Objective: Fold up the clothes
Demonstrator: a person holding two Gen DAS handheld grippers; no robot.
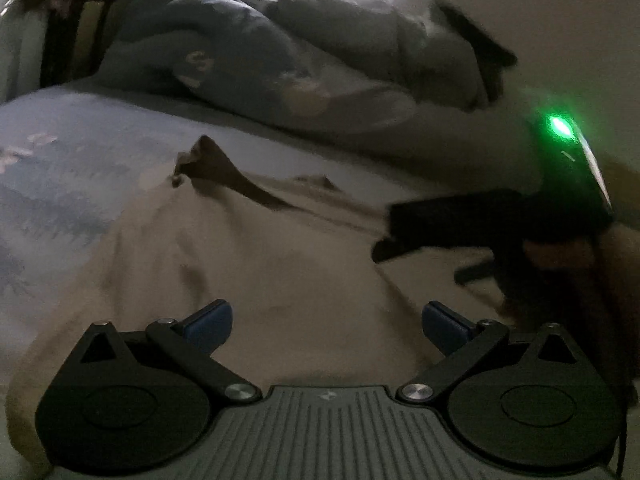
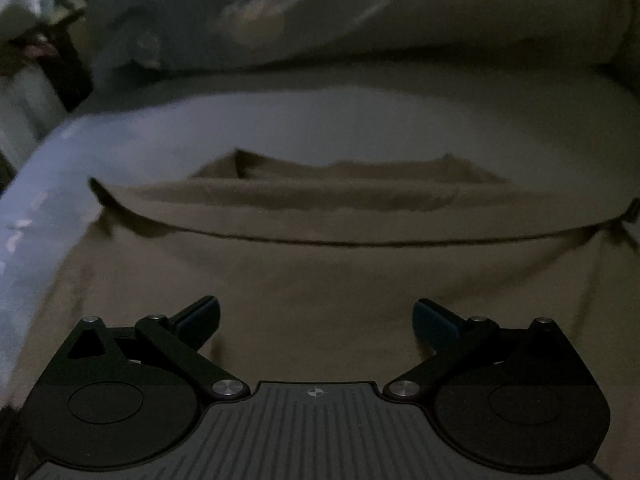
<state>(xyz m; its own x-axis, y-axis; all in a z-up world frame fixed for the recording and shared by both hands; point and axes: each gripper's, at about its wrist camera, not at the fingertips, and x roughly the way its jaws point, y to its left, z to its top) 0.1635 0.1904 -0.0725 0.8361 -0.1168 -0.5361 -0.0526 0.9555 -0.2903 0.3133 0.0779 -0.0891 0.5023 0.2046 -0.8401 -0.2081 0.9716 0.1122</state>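
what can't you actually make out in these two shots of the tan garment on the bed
- Tan garment: its near edge is hidden below the left tool in the left wrist view.
- Its right side: covered there by the right tool, itself motion-blurred.
- Garment type: too dim and smeared in the right wrist view, beyond the open right tool's reach.
- Bedding heap: blurred.

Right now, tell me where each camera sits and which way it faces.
Left wrist: sits on the left claw, tilted down over the tan garment on the bed, toward the bunched duvet; its own open fingers and the right claw show.
Right wrist: sits on the right claw, looking down at the garment's folded edge; only its open fingers show.
Shared: the garment, bed and duvet.
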